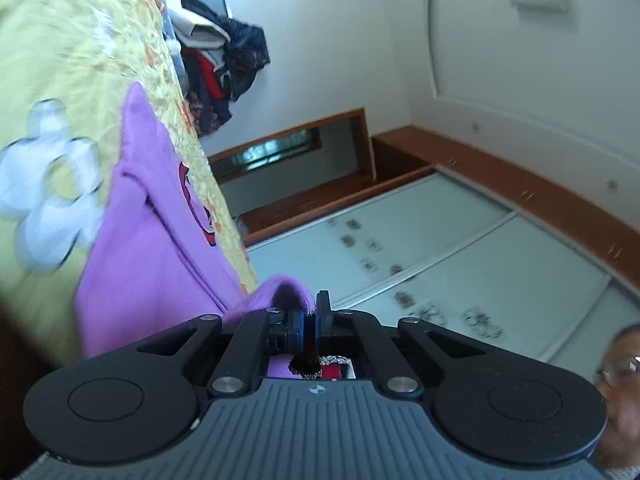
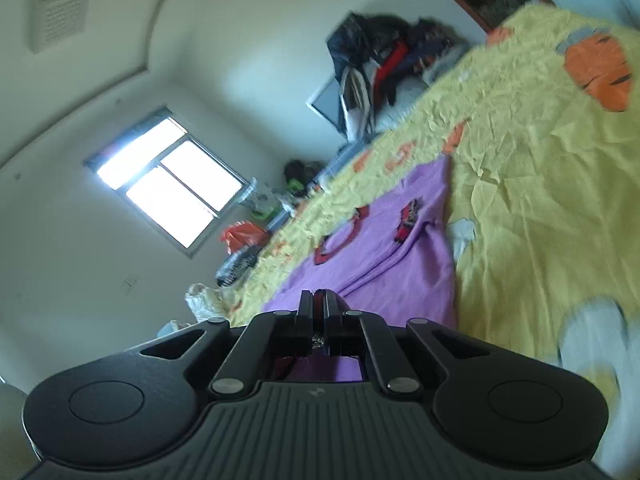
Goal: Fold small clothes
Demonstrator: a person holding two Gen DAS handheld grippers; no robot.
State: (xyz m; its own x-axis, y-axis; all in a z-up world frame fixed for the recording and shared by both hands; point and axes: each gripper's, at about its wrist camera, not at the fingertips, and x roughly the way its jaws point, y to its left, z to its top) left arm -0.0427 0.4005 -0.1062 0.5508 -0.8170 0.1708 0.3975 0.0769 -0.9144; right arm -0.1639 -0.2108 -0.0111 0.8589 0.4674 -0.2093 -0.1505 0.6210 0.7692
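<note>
Yellow bedspread (image 2: 532, 184) fills most of what we see, crinkled, printed with white flowers and an orange carrot; both views are tilted hard and somewhat blurred. A heap of dark clothes (image 2: 384, 64) sits at its far end, near the wall. A bright window (image 2: 168, 176) shows in the right view, sliding wardrobe doors (image 1: 440, 264) in the left.

On the bedspread lies the task's piece, a purple garment (image 2: 384, 248), small, with red-and-black appliqué on its front. Most of it rests flat; its near edge rises off the bed toward us.

Left gripper (image 1: 311, 320): jaws nearly together, a raised fold of the purple cloth pinched between them. Right gripper (image 2: 318, 312): jaws likewise nearly together, with cloth and a bit of dark trim caught in the narrow gap.

We judge the step in hand to be a fold, carrying the held edge over the flat body. To do it well we would keep both pinches firm, hold the two corners level and evenly spread so the edge stays taut, bring it across in one smooth arc, and lay it down square before letting go. Uneven height would leave a skewed crease.
</note>
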